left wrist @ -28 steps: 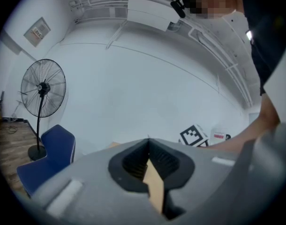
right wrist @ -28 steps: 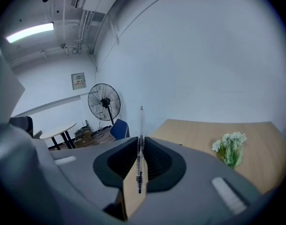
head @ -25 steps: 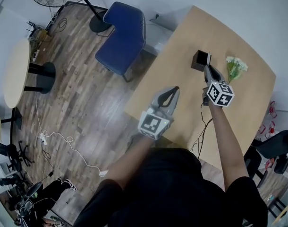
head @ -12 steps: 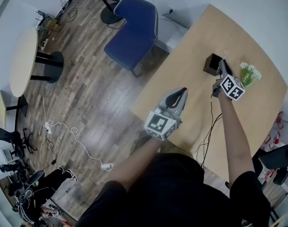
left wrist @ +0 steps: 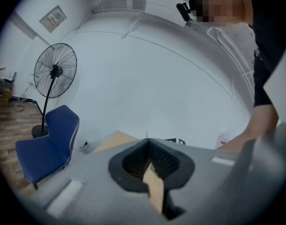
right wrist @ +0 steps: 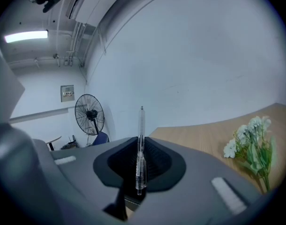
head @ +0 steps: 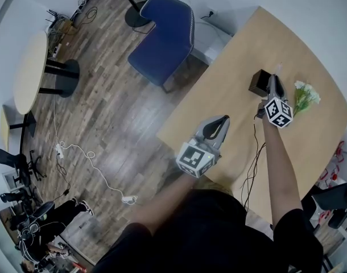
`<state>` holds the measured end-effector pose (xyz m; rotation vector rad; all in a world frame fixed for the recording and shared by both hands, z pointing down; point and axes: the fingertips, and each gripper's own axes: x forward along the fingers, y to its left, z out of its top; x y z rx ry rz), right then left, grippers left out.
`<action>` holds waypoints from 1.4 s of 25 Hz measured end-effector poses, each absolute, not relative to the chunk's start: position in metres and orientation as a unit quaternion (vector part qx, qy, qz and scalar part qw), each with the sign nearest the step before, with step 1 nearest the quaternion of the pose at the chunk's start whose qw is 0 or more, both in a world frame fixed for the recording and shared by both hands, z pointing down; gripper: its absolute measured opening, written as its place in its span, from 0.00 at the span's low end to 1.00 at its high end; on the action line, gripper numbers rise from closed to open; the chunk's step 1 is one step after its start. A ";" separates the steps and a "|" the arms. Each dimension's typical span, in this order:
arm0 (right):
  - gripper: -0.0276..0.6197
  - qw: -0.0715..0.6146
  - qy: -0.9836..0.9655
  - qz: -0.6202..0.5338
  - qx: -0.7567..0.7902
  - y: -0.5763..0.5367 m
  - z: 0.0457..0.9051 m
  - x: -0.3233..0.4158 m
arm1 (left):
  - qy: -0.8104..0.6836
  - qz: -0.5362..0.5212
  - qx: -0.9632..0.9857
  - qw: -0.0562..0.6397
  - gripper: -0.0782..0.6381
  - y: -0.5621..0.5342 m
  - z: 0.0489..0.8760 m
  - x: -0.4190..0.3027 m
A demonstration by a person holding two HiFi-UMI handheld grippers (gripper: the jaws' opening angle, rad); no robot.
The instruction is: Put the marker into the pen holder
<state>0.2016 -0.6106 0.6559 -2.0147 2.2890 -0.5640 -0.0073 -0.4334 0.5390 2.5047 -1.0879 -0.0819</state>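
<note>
Right gripper (head: 273,84) is clamped on the marker (right wrist: 141,125), a thin clear-barrelled pen pinched between the ribbed pads (right wrist: 157,161). The marker stands roughly upright, crosswise to the jaws, with its top end poking above them. That hold likely exists so the lower end can go straight down into an opening.

In the head view this gripper sits just beside the pen holder (head: 257,83), a small dark box on the wooden worktop (head: 242,56). Its tips are at the holder's right edge. Whether the marker's lower end is already over the opening cannot be told, as it is too small there. The marker is in the gripper, not in the holder, so the drop looks not yet done.

A bunch of white flowers (head: 306,94) lies near, on the gripper's other side, leaving a narrow lane between flowers and holder.

Left gripper (head: 223,120) has its jaw tips together with nothing between them; only worktop shows through the gap behind the tips. It hangs over the near edge of the worktop, well apart from the holder. It is probably parked there because the job needs one hand only and it clears the view.

Off the worktop are a blue chair (head: 162,38), a round table (head: 28,73) and a standing fan (left wrist: 55,71).

Next step, as a judgement: centre the lower end over the opening, lower, then release. One risk is the tip catching the rim and shoving the light holder. Another is the gripper brushing the flowers.
</note>
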 end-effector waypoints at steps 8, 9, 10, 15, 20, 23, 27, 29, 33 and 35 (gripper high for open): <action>0.11 0.002 0.736 -0.152 -0.660 -0.610 0.656 0.197 | -0.388 -0.027 0.896 0.215 0.11 -0.431 0.549 -0.010; 0.12 0.002 0.735 -0.151 -0.660 -0.610 0.655 0.197 | -0.388 -0.028 0.895 0.217 0.11 -0.431 0.548 -0.011; 0.12 0.002 0.735 -0.152 -0.661 -0.610 0.655 0.196 | -0.388 -0.028 0.895 0.219 0.11 -0.431 0.548 -0.012; 0.17 -0.003 0.739 -0.150 -0.657 -0.610 0.655 0.192 | -0.393 -0.021 0.893 0.220 0.11 -0.431 0.549 -0.017; 0.18 -0.004 0.740 -0.155 -0.655 -0.612 0.655 0.193 | -0.393 -0.024 0.893 0.217 0.11 -0.433 0.546 -0.016; 0.18 0.001 0.738 -0.161 -0.655 -0.610 0.653 0.193 | -0.389 -0.024 0.895 0.216 0.11 -0.428 0.544 -0.019; 0.17 0.014 0.735 -0.155 -0.660 -0.600 0.636 0.196 | -0.386 -0.026 0.897 0.215 0.11 -0.420 0.541 -0.025; 0.17 0.016 0.733 -0.146 -0.664 -0.592 0.620 0.195 | -0.384 -0.032 0.898 0.213 0.11 -0.418 0.533 -0.031; 0.17 0.030 0.732 -0.132 -0.668 -0.570 0.590 0.185 | -0.374 -0.047 0.903 0.207 0.11 -0.412 0.515 -0.044; 0.16 0.029 0.734 -0.128 -0.666 -0.552 0.577 0.176 | -0.369 -0.053 0.905 0.206 0.11 -0.406 0.506 -0.053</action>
